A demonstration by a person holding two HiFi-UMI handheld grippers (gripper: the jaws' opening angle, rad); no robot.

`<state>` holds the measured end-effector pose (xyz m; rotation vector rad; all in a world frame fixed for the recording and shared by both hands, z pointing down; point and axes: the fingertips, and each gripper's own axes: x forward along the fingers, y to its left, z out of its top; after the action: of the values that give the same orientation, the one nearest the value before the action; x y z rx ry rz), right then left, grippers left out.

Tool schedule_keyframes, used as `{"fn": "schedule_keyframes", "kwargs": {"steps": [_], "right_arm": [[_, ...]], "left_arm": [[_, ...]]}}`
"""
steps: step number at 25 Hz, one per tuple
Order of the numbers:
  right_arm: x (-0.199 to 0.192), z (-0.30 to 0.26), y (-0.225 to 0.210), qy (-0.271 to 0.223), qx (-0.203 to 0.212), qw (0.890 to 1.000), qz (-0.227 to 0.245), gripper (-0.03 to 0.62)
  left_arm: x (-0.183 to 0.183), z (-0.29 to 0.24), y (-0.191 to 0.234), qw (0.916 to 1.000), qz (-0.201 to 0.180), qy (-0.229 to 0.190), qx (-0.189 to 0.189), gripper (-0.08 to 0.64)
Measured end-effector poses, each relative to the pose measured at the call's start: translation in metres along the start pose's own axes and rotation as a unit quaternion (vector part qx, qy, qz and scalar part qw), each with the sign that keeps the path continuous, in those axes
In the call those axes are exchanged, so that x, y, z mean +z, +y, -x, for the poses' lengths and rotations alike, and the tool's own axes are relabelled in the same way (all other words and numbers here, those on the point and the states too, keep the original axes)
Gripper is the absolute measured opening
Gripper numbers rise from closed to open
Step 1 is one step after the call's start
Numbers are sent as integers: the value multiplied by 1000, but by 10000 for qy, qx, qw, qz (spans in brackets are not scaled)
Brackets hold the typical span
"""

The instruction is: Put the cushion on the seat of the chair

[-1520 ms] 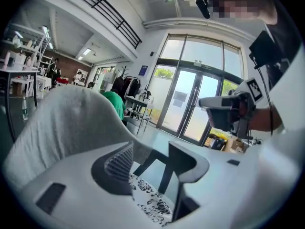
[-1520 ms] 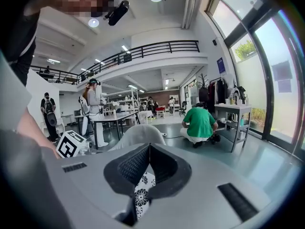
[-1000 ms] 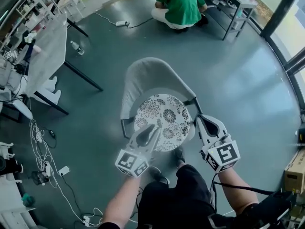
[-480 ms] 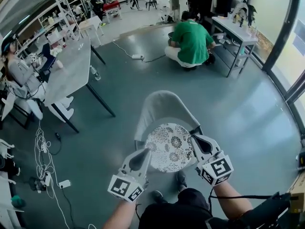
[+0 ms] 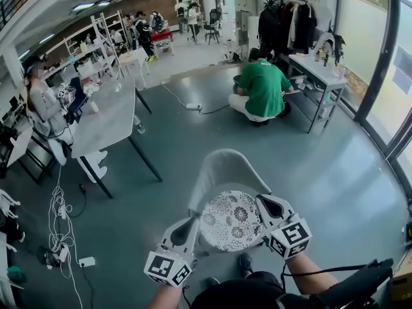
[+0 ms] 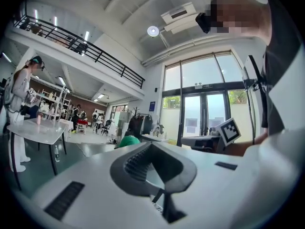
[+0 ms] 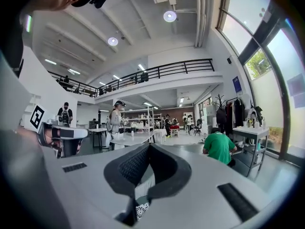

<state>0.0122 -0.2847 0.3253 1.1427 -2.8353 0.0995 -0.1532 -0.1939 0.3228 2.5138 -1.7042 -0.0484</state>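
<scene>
- While both grippers hang raised and pointing about level above it, the cushion point(image 5: 230, 221) lies flat on the seat of the chair point(image 5: 222, 169), floral face up.
- The left gripper point(image 5: 192, 225) has just been closing its jaws. They now meet at the tips with nothing between them.
- The right gripper point(image 5: 264, 202) also has its jaws together at the tips. Its own view shows a sliver of floral pattern low in the hollow behind them, but this looks like the cushion seen past the jaws, not something clamped.
- A second ago both grippers were low. The left one's tip was over the cushion's near-left edge and the right one was close by its right side.
- Both have since come up and drawn back towards the person, and neither looks to be touching the cushion now.
- The cushion has kept its place on the seat through the last second, with no visible shift or curl.
- The placing looks finished, since the cushion is let go and resting on its own.
- At most a check remains that the cushion sits centred, because the grippers hide its near edge in the head view.
</scene>
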Motion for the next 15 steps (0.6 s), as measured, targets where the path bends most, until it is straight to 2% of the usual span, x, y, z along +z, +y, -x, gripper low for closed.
{"fn": "schedule_keyframes", "kwargs": {"steps": [7, 15], "right_arm": [[5, 3, 14, 153, 204, 9997, 39, 9], [12, -1, 20, 65, 230, 9997, 104, 9]], "left_arm": [[27, 13, -5, 9997, -143, -168, 125, 8], [26, 15, -3, 9997, -159, -150, 120, 8]]}}
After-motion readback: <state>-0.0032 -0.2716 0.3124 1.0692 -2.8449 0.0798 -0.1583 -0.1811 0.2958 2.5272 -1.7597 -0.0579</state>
